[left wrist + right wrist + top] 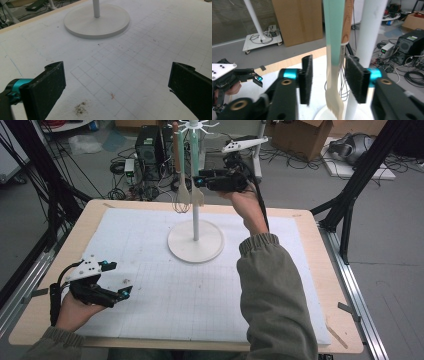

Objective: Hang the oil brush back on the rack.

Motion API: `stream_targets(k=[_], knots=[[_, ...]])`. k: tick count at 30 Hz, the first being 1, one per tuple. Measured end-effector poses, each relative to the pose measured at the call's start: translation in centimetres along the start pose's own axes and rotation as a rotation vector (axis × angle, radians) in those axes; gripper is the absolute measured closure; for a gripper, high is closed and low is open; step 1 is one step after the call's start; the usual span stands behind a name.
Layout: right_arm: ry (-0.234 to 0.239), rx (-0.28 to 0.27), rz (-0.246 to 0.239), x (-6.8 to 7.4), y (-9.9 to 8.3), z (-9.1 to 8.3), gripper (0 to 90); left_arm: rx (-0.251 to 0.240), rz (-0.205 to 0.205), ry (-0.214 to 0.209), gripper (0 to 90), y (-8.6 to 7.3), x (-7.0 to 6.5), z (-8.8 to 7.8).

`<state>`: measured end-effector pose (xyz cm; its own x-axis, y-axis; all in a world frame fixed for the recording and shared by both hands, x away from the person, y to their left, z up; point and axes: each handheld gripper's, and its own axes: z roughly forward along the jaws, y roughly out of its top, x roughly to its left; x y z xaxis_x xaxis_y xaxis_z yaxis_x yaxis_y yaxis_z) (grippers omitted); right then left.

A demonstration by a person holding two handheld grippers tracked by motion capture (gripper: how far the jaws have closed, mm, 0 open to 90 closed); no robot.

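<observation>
A white stand rises from a round base at the mat's middle back. From its top hooks hang a teal-handled cream spatula and a wooden-handled wire whisk. My right gripper is raised level at the spatula. In the right gripper view its jaws stand open on either side of the spatula, with a gap at each pad. The whisk and the stand's pole are just behind. My left gripper rests open at the mat's front left, nothing between its jaws.
A white gridded mat covers the wooden table. Past the far edge, the floor holds a computer tower, cables and cardboard boxes. Black frame struts stand at both sides. The stand's base lies ahead of the left gripper.
</observation>
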<state>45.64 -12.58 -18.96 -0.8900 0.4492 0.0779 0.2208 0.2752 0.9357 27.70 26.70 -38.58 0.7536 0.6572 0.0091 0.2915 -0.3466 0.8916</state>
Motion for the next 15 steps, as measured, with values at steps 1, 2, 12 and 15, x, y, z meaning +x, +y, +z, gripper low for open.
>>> stream_targets(k=[1,2,12,15], knots=[[-0.005,-0.003,0.001,0.1,-0.1,-0.2,52.5,0.002,0.003,0.000,1.7,0.0,0.0,0.0],[-0.007,0.002,0.007,0.1,-0.3,-0.4,49.9,0.002,0.002,0.002,1.7,0.0,0.0,0.0],[-0.013,-0.016,-0.005,1.3,-2.3,-1.6,36.8,0.008,-0.005,0.007,1.7,-0.2,0.1,-0.2],[-0.032,-0.014,-0.020,1.7,-3.4,-1.9,33.3,0.009,-0.008,0.008,1.7,-0.2,0.1,-0.2]])
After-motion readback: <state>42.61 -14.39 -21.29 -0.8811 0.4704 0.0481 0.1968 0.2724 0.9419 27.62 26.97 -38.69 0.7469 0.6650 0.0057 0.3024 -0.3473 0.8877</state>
